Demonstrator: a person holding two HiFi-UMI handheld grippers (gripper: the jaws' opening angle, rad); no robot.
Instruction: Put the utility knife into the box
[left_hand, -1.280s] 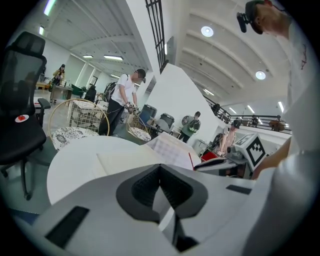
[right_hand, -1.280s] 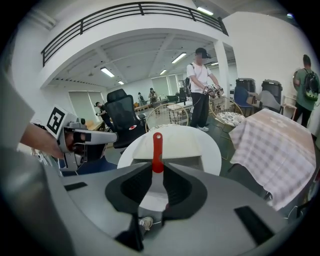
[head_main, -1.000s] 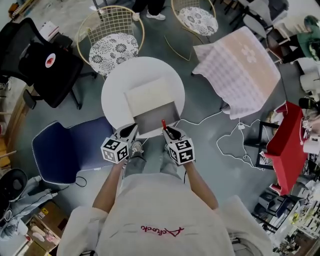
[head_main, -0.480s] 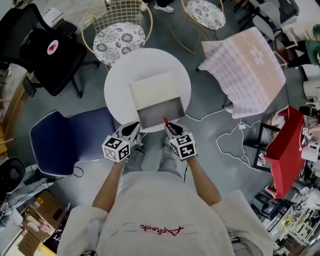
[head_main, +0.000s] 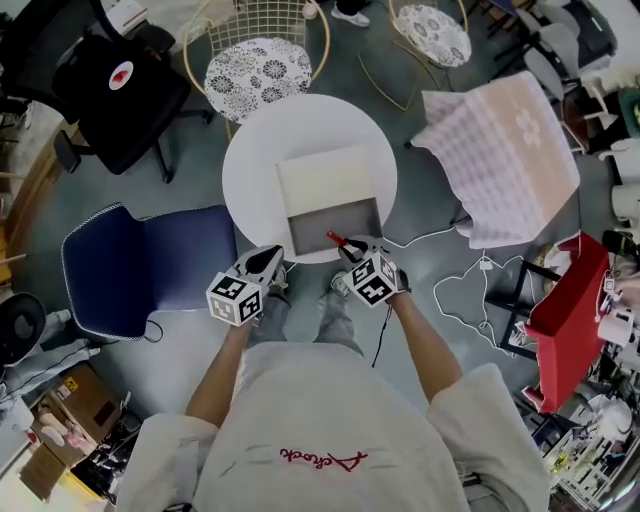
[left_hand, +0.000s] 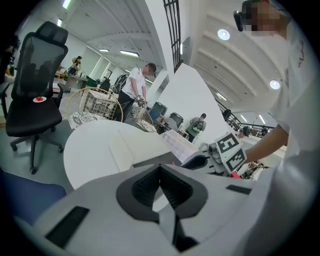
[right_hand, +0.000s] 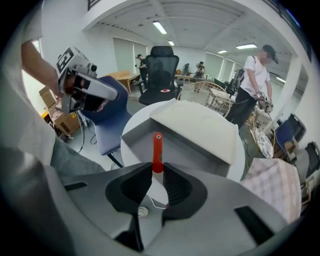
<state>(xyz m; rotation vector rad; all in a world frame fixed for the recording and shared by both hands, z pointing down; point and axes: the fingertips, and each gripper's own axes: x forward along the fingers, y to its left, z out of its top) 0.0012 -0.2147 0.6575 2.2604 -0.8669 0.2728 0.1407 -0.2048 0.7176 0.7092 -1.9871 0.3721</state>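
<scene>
Clamping slim red utility knife (right_hand: 157, 147) in right gripper (right_hand: 158, 175), centre frame, over open grey rectangular box (right_hand: 190, 150) near edge; hiding its lower end inside that grip; pressing jaws of left gripper (left_hand: 160, 172) together, empty

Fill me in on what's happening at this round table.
A person holds a gripper in each hand. The right gripper is clamped on a red utility knife, whose tip points into the open box on the white table, just over the box's near edge. The knife is not yet let go. The left gripper is shut and empty, beside the table's near edge.
</scene>
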